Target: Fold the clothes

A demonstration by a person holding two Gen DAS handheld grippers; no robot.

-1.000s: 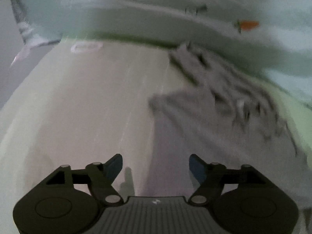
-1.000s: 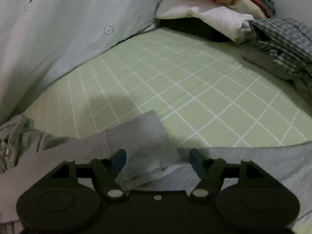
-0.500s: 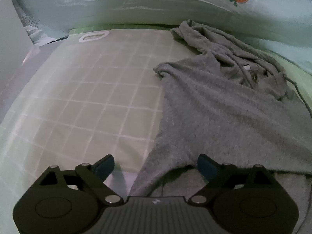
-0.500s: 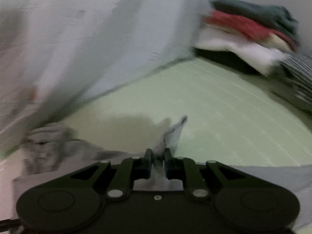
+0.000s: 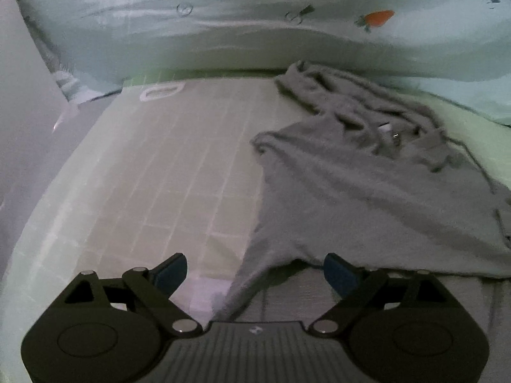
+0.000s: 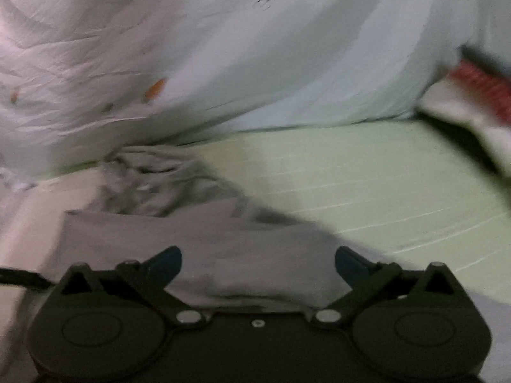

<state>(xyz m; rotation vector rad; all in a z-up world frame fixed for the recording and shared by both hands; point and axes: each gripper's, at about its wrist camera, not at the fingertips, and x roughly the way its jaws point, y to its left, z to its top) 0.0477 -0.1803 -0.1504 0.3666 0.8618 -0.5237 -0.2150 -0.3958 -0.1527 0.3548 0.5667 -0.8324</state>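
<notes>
A grey sweatshirt (image 5: 367, 198) lies spread on the green checked bed sheet (image 5: 179, 166), its hood end bunched toward the quilt. A narrow part of it runs down between the fingers of my left gripper (image 5: 254, 260), which stands open and does not press on it. In the right wrist view the same sweatshirt (image 6: 223, 239) lies with a flat folded edge just beyond my right gripper (image 6: 258, 252). That gripper's jaws are opening wide, cloth lies under the gap, and the pads are clear of it.
A pale blue quilt with carrot prints (image 5: 255, 32) is heaped along the far side of the bed (image 6: 367, 185). A blurred pile of red and white clothes (image 6: 479, 86) sits at the right. A white oval label (image 5: 161, 91) marks the sheet at the far left.
My right gripper was shut on a raised fold of the sweatshirt half a second ago; it has let go and opened wide, and the fold lies flat. My left gripper opened a little wider.
</notes>
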